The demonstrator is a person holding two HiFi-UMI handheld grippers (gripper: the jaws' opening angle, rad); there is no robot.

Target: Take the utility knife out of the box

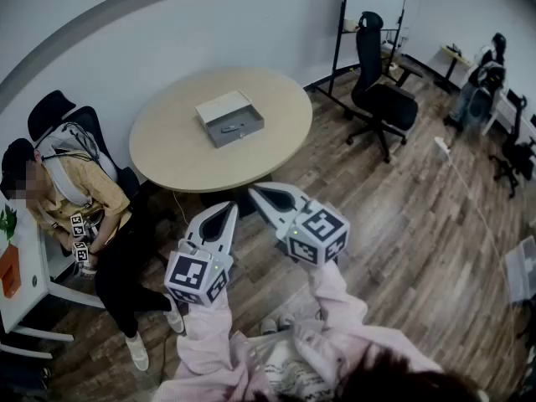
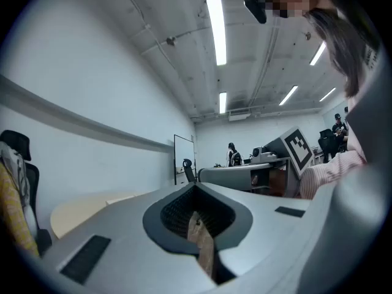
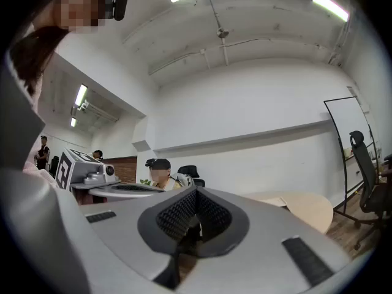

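An open grey box [image 1: 229, 117] lies on the round beige table [image 1: 176, 153], lid folded back. A dark utility knife [image 1: 229, 128] rests inside it. Both grippers hover over the wooden floor, well short of the table's near edge. My left gripper [image 1: 228, 208] is shut with nothing in it, and my right gripper [image 1: 255, 192] beside it is shut and empty too. In the left gripper view the left gripper [image 2: 197, 187] points level, the table [image 2: 76, 212] low at the left. In the right gripper view the right gripper [image 3: 195, 192] points level, the table [image 3: 309, 206] to its right.
A person [image 1: 79, 199] sits on a chair left of the table beside a white desk [image 1: 25, 283]. A black office chair [image 1: 381, 99] stands to the table's right. More chairs and desks [image 1: 494, 82] are at the far right.
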